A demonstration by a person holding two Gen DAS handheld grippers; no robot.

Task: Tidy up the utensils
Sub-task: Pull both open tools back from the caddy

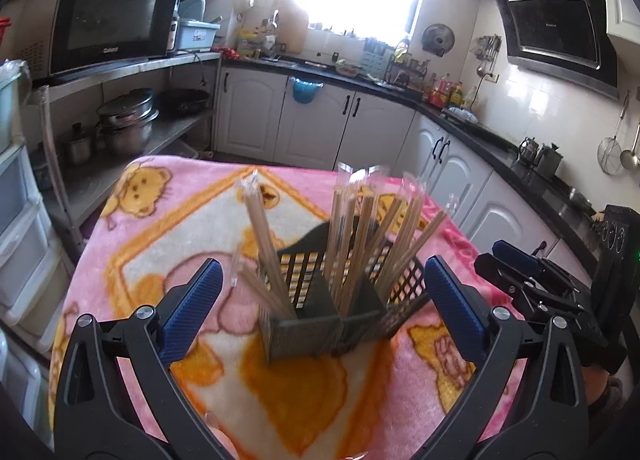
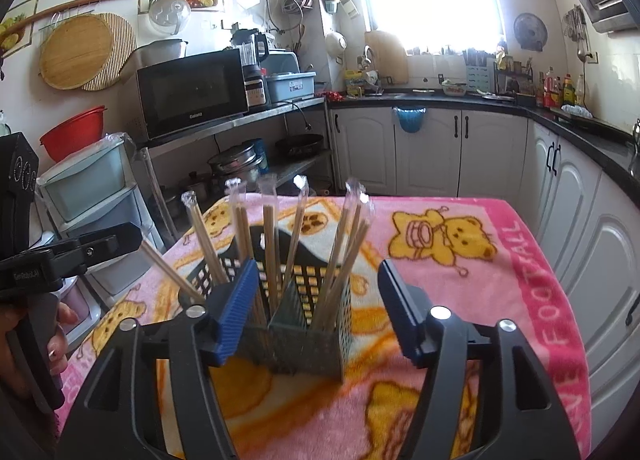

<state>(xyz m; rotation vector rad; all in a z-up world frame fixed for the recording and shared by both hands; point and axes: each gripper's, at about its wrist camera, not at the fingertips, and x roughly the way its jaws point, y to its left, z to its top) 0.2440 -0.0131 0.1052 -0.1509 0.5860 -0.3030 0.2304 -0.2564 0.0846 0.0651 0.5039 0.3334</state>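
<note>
Both spread wide, empty: left hand-held gripper and right hand-held gripper framing dark slotted plastic utensil caddy at frame centre (wrapped wooden chopsticks upright).

A microwave sits above stacked pots near white cabinets.

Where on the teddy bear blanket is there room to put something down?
The pink blanket is bare right of the black utensil basket, out to its lettered edge, and also left of the basket in the left wrist view. The middle is crowded: wrapped chopsticks fan out of the basket.
</note>
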